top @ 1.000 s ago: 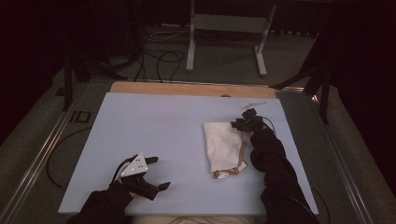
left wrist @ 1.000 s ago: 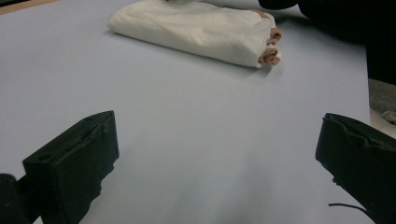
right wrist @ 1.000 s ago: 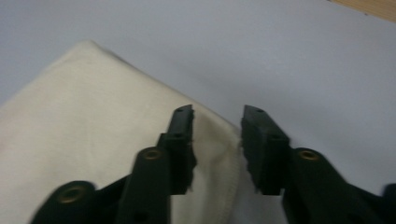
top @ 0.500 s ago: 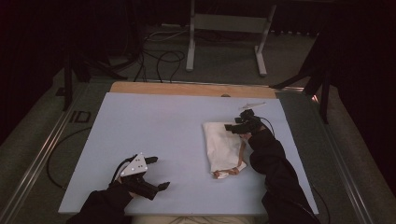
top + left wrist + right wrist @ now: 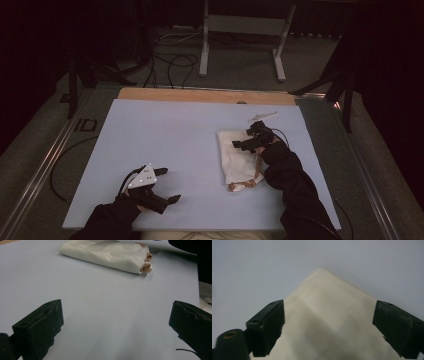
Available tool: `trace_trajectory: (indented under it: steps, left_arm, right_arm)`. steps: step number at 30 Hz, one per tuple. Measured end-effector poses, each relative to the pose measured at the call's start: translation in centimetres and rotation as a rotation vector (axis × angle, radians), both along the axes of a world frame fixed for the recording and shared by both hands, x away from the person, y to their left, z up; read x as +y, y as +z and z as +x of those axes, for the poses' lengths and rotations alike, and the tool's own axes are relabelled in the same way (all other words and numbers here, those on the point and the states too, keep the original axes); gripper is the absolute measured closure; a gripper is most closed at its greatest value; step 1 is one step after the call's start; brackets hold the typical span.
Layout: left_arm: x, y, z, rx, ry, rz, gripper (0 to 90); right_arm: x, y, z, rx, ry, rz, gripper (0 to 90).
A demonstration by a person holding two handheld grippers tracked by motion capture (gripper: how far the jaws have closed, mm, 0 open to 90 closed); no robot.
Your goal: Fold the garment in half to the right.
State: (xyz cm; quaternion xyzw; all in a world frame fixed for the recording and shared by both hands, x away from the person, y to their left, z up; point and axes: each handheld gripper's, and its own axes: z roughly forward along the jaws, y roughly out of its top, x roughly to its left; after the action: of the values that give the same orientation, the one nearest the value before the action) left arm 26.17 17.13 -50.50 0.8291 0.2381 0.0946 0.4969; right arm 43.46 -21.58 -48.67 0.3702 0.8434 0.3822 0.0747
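Observation:
A folded cream cloth bag (image 5: pixel 235 160) with brown handles (image 5: pixel 245 184) lies flat on the pale blue table (image 5: pixel 165 130), right of centre. My right gripper (image 5: pixel 243 140) hovers over the bag's far corner. Its jaws have just been opening and now stand open, with the cloth (image 5: pixel 332 327) under them and not pinched by the right gripper (image 5: pixel 329 312). Near the front left edge my left gripper (image 5: pixel 169 185) is open and holds nothing. In the left gripper view the left gripper (image 5: pixel 116 315) faces the bag (image 5: pixel 107 255) across bare table, handles (image 5: pixel 147 262) at the bag's right end.
A small pale strip (image 5: pixel 262 116) lies just beyond the bag. A wooden band (image 5: pixel 200 95) runs along the table's far edge. Behind it stand a metal frame (image 5: pixel 240 45) and floor cables (image 5: pixel 170 65). A metal rail (image 5: pixel 45 170) borders the left side.
The right gripper's jaws have opened wide and it has shifted slightly toward the near left over the bag. The bag lies still. The left gripper has not moved.

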Motion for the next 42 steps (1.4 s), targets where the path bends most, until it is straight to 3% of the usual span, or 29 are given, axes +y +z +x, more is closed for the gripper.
trace_trajectory:
  steps: [9, 10, 20, 39, 42]
  left_arm:
    - [0.3, 0.1, 0.1, 0.004, 0.017, -0.003, 0.2]
    - [0.4, 0.1, 0.1, 0.019, 0.017, -0.004, 0.3]
    - [1.0, 0.3, 0.1, 0.02, 0.025, 0.008, 0.2]
    - [3.8, 0.4, -0.3, 0.024, 0.077, 0.026, 0.2]
    - [4.4, 0.3, -0.4, 0.023, 0.091, 0.028, 0.2]
  right_arm:
    - [1.0, 0.7, -1.3, -0.033, 0.042, 0.005, 10.2]
    - [1.2, 0.8, -1.6, -0.035, 0.054, 0.015, 10.2]
    - [1.2, 1.0, -3.2, -0.05, 0.074, 0.029, 10.0]
    - [-1.7, 0.0, -7.5, -0.062, 0.097, 0.06, 9.4]
    - [-2.3, -0.1, -8.6, -0.081, 0.094, 0.07, 9.4]
